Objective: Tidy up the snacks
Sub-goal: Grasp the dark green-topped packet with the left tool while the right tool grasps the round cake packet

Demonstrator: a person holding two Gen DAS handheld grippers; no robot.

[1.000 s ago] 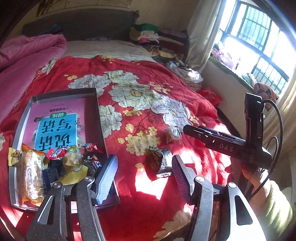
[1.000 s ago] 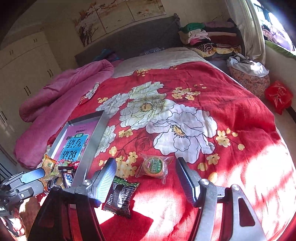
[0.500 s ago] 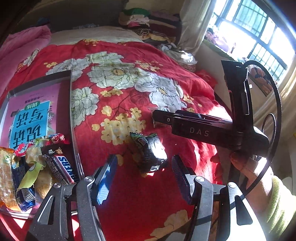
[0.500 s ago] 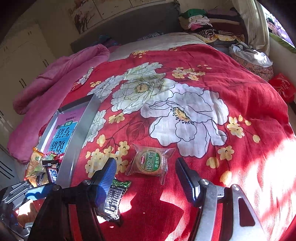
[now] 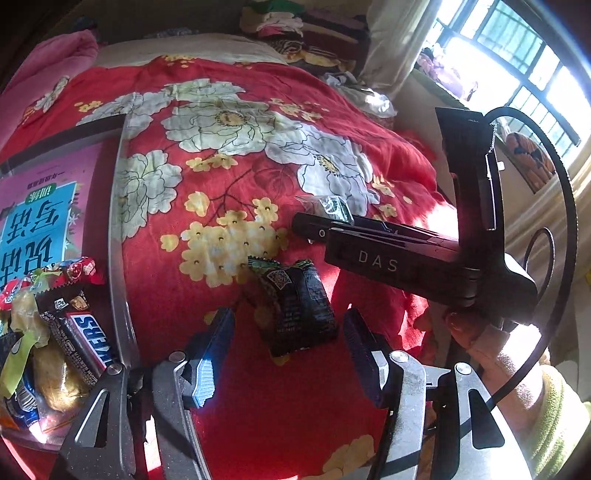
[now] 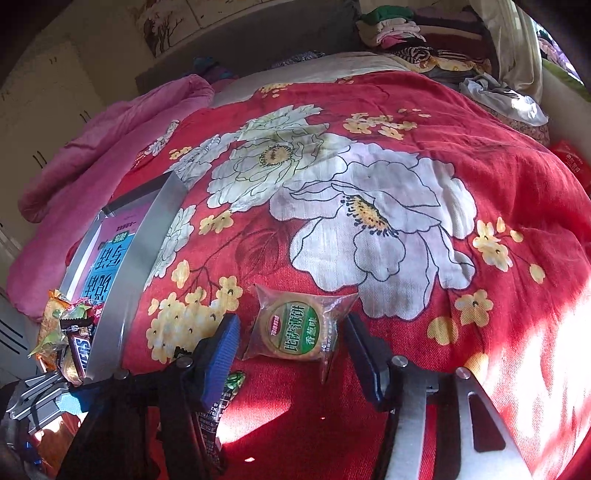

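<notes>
A black snack packet lies on the red floral bedspread, just ahead of and between the fingers of my open left gripper. A clear-wrapped round biscuit with a green label lies between the fingers of my open right gripper; its edge also shows in the left wrist view, behind the right gripper's body. A grey metal tray at the left holds a pink book and several snacks, among them a Snickers bar. The black packet's end shows under my right gripper's left finger.
The bed fills both views. A pink quilt lies at the left, folded clothes are piled at the head, a window is at the right. The tray rim also shows in the right wrist view.
Both grippers have moved forward and down. The black packet now sits close between the left fingers, and the biscuit between the right fingers. Both stay open.
</notes>
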